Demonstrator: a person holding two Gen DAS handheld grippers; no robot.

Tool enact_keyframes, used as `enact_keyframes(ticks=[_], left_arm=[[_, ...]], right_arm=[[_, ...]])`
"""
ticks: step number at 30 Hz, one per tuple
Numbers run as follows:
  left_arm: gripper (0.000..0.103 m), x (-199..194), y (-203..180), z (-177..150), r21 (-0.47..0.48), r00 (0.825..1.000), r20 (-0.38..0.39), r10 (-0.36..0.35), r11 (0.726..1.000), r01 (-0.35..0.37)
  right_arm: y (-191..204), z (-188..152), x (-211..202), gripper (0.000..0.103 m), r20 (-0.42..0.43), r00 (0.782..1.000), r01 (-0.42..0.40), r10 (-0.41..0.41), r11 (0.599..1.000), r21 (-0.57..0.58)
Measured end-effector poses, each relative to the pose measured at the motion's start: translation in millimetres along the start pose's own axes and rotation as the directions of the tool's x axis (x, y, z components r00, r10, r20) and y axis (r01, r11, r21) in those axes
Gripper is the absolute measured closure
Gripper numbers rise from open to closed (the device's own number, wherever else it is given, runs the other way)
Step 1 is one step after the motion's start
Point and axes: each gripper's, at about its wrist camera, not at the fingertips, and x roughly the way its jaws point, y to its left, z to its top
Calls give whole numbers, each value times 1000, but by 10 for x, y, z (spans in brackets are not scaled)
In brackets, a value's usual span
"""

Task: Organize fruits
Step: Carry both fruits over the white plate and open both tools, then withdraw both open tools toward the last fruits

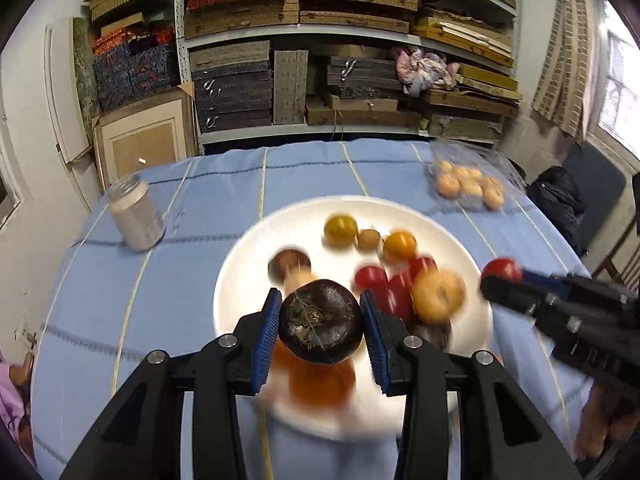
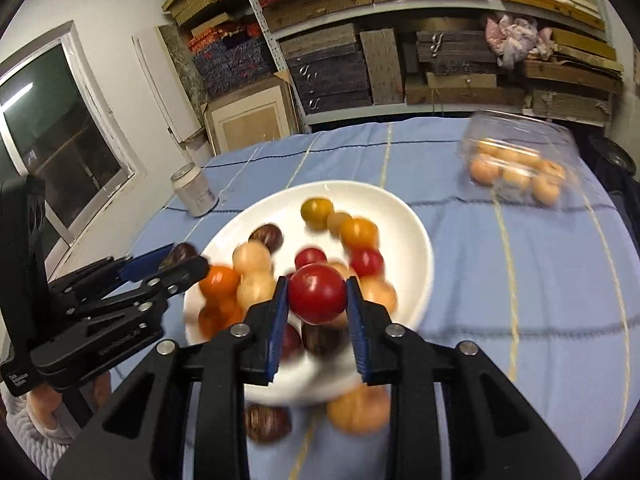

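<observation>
The right hand-held gripper [image 2: 317, 300] clamps a red fruit [image 2: 317, 294] above the white plate [image 2: 416, 248] of mixed fruits

A storeroom doubling as your work space.

Behind your worktop [image 1: 200, 208], under its blue cloth, metal shelves [image 1: 344, 32] reach up the wall, crammed with flat cardboard and patterned boxes [image 1: 232, 96]. More boxes are piled at the left beside a framed panel [image 1: 144, 144] leaning on the floor. You have a window [image 2: 60, 128] on one side and a dark chair [image 1: 592, 200] by the other.
</observation>
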Motion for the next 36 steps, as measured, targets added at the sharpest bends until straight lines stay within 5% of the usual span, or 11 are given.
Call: enact_keyframes(ticks=[7, 9, 11, 16, 20, 24, 29, 36], left_arm=[[62, 792, 7, 351, -33, 995, -92, -32, 999, 29], [57, 863, 25, 317, -40, 995, -94, -30, 999, 26], [47, 805, 70, 292, -66, 997, -75, -30, 998, 26], [45, 366, 171, 170, -105, 999, -30, -30, 994, 26], [32, -145, 54, -188, -45, 999, 28, 37, 998, -36], [32, -450, -191, -658, 32, 994, 63, 94, 995, -97], [32, -462, -519, -1098, 96, 993, 41, 107, 989, -110], [32, -297, -665, -1226, 104, 995, 6, 101, 989, -101]], right_arm=[[-21, 276, 644, 73, -65, 996, 57, -61, 996, -67], [-47, 263, 659, 66, -54, 996, 69, -73, 994, -86], [-111, 238, 573, 63, -28, 996, 78, -80, 994, -80], [-306, 82, 149, 57, 15, 999, 37, -37, 999, 9], [-424, -253, -262, 46, 57, 997, 41, -43, 998, 48], [-616, -641, -469, 43, 53, 998, 27, -33, 992, 124], [-724, -931, -481, 42, 15, 999, 41, -44, 986, 164], [-648, -949, -445, 38, 14, 999, 46, -49, 991, 129]])
